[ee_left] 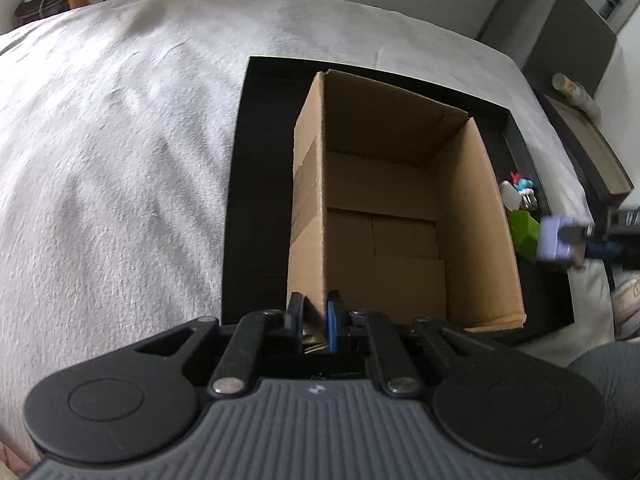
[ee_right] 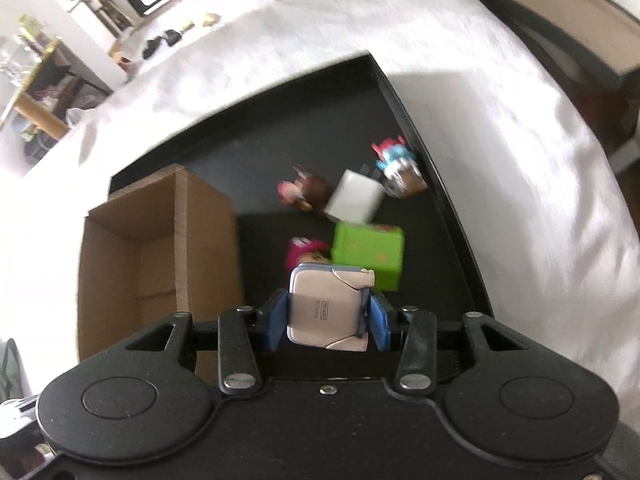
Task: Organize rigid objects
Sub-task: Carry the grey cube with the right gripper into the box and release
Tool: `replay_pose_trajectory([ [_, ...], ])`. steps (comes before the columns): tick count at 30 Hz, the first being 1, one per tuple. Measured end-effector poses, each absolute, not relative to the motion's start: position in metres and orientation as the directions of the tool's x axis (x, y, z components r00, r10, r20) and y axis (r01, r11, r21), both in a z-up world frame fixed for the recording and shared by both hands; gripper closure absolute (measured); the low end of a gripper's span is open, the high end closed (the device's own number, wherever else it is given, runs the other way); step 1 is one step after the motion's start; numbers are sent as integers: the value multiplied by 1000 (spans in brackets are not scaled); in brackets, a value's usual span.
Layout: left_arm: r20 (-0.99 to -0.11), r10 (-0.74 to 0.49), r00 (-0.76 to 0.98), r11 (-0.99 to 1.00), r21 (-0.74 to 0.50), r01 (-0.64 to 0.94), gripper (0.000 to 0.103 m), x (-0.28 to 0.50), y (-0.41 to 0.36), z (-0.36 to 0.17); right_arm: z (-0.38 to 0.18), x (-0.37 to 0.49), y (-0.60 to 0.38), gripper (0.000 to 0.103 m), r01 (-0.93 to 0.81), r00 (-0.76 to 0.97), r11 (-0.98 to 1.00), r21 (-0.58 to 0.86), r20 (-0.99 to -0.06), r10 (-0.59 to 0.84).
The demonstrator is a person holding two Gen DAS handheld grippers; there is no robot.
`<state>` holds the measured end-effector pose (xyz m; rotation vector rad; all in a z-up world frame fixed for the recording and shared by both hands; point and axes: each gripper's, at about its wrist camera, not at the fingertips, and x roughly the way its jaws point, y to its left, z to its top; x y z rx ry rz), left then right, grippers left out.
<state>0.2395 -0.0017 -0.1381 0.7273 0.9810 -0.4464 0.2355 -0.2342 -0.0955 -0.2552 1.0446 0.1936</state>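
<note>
At far left, a grey plush blanket point(ee_left: 112, 152) covers the surface. On it lies a shallow black tray point(ee_left: 256, 184), and an open brown cardboard box point(ee_left: 384, 208) stands upright in the tray's left part, its flaps folded flat on the bottom and nothing visible inside. The left gripper point(ee_left: 316, 320) pinches the box's near-left corner wall, one black pad outside the cardboard and one blue pad inside, pressed together on it.

To the right of the box, on the tray's bare black floor, loose small things cluster: a brown-and-pink figurine point(ee_right: 306, 192), a white cube point(ee_right: 354, 200) leaning against a bright green box point(ee_right: 368, 254), a pink-haired figurine point(ee_right: 306, 254) just beside the green box, and a blue, red and white figurine point(ee_right: 396, 168) near the tray's right rim.

Farther right and nearest the camera, the right gripper point(ee_right: 328, 316) clamps a small pale lavender box point(ee_right: 326, 306) between its blue pads. The box has rounded corners, a bluish edge and small printed text on its facing side. It hangs above the tray, in front of the green box.
</note>
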Motion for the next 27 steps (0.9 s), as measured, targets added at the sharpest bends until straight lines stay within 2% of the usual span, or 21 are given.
replay_pose_trajectory([
  [11, -888, -41, 459, 672, 315, 670, 91, 240, 0, -139, -63, 219, -171, 61, -400, 526, 911, -97, -839, 141],
  [27, -911, -65, 407, 658, 267, 704, 90, 245, 2, -137, -101, 208, -109, 61, -470, 449, 880, -73, -878, 167],
])
